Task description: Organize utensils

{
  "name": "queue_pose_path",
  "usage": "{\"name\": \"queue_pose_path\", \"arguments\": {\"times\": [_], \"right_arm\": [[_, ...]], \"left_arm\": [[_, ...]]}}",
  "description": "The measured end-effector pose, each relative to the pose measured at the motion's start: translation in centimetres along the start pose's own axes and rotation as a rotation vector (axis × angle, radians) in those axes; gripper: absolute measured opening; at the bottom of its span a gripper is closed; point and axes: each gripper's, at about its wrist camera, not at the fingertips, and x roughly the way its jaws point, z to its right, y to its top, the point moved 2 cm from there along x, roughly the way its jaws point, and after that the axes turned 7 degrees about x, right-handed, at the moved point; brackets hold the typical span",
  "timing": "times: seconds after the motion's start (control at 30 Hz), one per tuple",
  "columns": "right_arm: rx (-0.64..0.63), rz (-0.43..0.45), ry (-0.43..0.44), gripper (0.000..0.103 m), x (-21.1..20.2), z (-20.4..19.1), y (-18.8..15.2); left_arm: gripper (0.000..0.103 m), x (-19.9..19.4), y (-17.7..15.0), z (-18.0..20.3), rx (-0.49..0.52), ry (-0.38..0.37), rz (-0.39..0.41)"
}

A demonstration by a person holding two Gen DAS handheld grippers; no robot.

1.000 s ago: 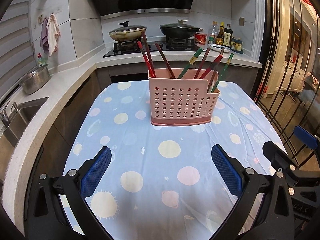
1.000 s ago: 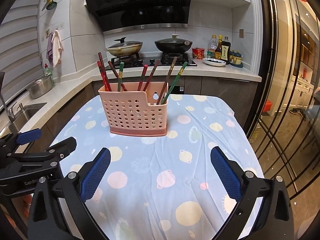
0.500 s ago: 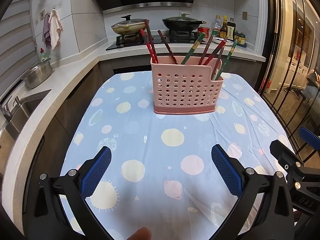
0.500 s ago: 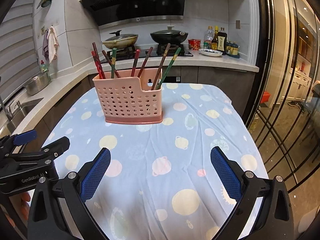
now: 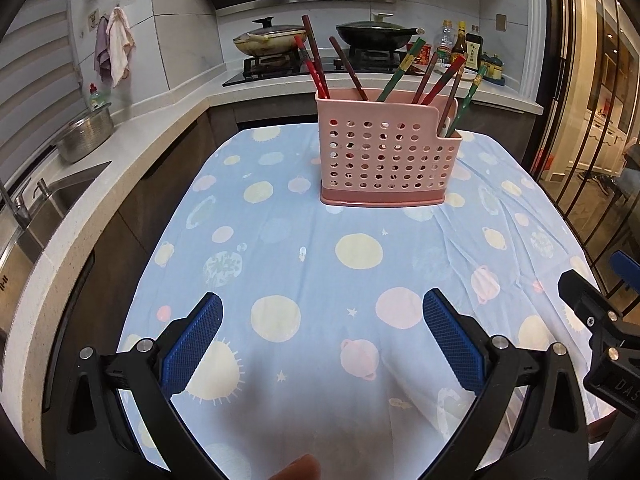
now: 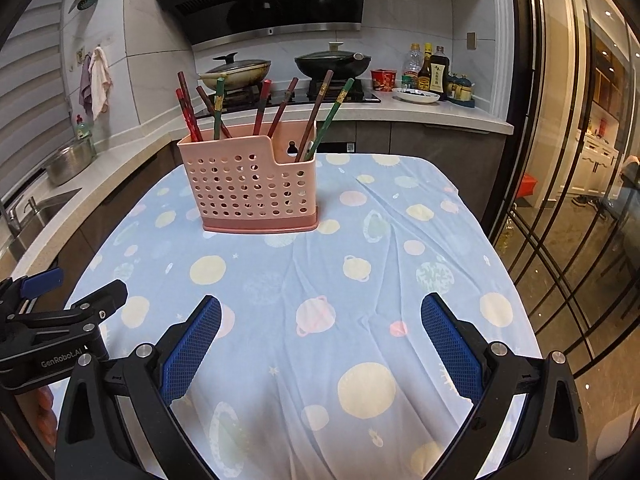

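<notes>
A pink perforated utensil basket (image 5: 386,156) stands upright at the far middle of the table; it also shows in the right wrist view (image 6: 250,192). Several red, brown and green chopsticks (image 5: 400,70) stick up out of it, also seen in the right wrist view (image 6: 262,108). My left gripper (image 5: 322,320) is open and empty, low over the near table, well short of the basket. My right gripper (image 6: 320,320) is open and empty, beside the left one. Each gripper shows at the edge of the other's view.
The table carries a light blue cloth with planet dots (image 5: 360,256). A counter with a sink (image 5: 48,208) and a steel bowl (image 5: 86,136) runs along the left. A stove with two pans (image 6: 280,68) and sauce bottles (image 6: 430,70) is behind. Glass doors (image 6: 580,160) are on the right.
Both grippers have drawn back and tilted up a little, so the basket sits slightly higher and farther in view. Both stay open and empty.
</notes>
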Motion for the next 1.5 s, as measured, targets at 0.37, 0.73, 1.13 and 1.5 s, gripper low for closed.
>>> {"name": "queue_pose_path", "arguments": {"times": [0.37, 0.73, 1.13, 1.5], "right_arm": [[-0.002, 0.004, -0.004, 0.097, 0.2, -0.2, 0.1], [0.001, 0.011, 0.005, 0.097, 0.0, -0.3, 0.2], [0.000, 0.014, 0.004, 0.097, -0.1, -0.3, 0.2], [-0.001, 0.014, 0.005, 0.097, -0.1, -0.3, 0.2]], "left_arm": [[0.096, 0.3, -0.1, -0.2, -0.001, 0.008, -0.003], [0.096, -0.3, 0.2, -0.2, -0.014, 0.022, 0.017], [0.096, -0.7, 0.3, -0.1, -0.024, 0.025, 0.028], [0.096, -1.0, 0.5, -0.2, -0.026, 0.027, 0.036]]}}
